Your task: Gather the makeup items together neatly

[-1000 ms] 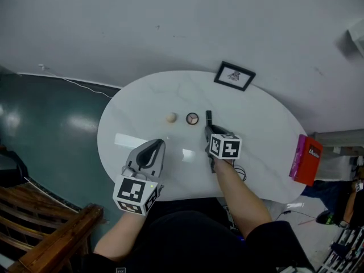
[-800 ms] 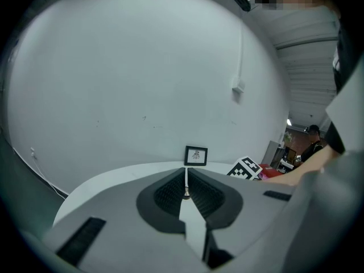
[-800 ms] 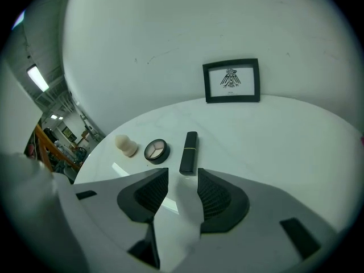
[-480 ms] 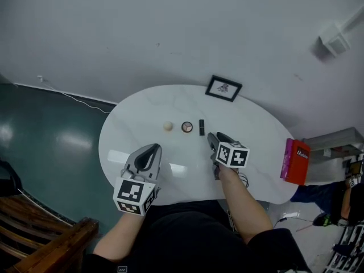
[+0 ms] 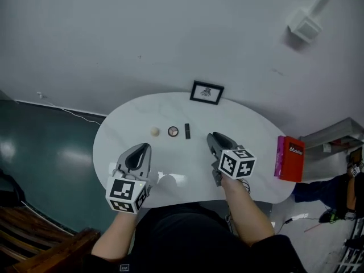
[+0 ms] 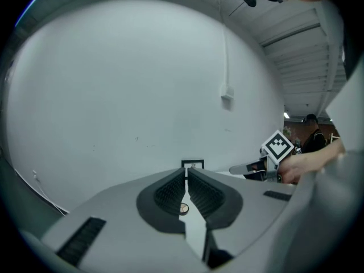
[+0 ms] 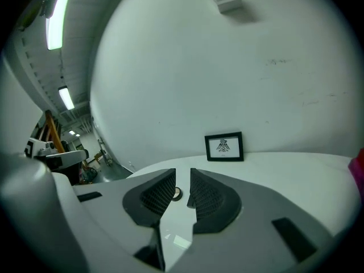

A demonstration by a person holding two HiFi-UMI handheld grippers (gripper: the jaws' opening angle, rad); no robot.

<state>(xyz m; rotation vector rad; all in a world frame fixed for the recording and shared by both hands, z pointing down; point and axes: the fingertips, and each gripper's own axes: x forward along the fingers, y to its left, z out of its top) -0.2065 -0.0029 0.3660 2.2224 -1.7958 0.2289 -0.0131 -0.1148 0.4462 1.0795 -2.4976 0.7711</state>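
As the makeup items lay rowed near the table's far edge, left gripper shut, right gripper just narrowing on nothing, seemingly only withdrawal remained.

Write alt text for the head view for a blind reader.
From above, a person holds two grippers over a white oval table: the left gripper shut, the right gripper empty, its jaws apart after just closing partway. Past them lie a cream ball, a round compact and a dark tube in a row, then a framed picture.
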